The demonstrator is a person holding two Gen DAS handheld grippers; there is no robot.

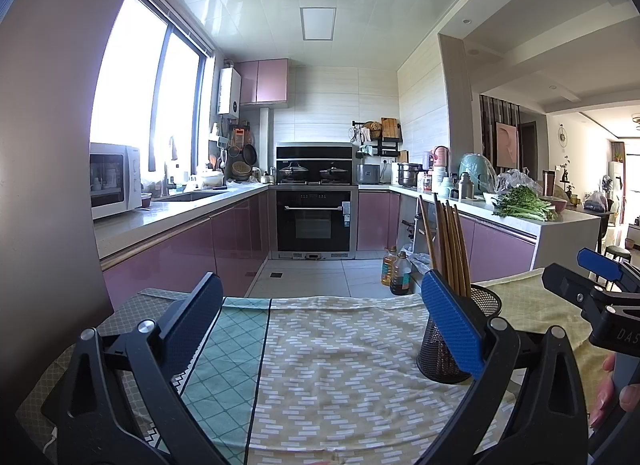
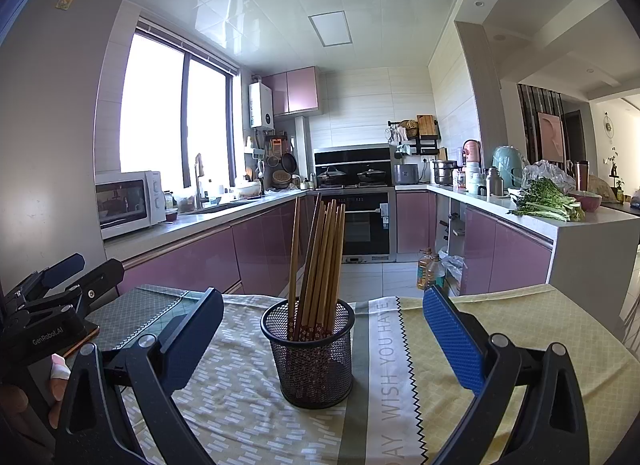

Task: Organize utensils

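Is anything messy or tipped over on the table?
No. The cup stands upright with the chopsticks in it, leaning a bit. Both tongs are open and empty.

"GenRobot.AI" on left gripper; "WISH YOU HAVE" on cloth

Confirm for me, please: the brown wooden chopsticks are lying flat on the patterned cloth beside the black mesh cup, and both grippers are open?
Not quite. The brown wooden chopsticks stand inside the black mesh cup, as the right wrist view shows. Both the left gripper and right gripper are indeed open.
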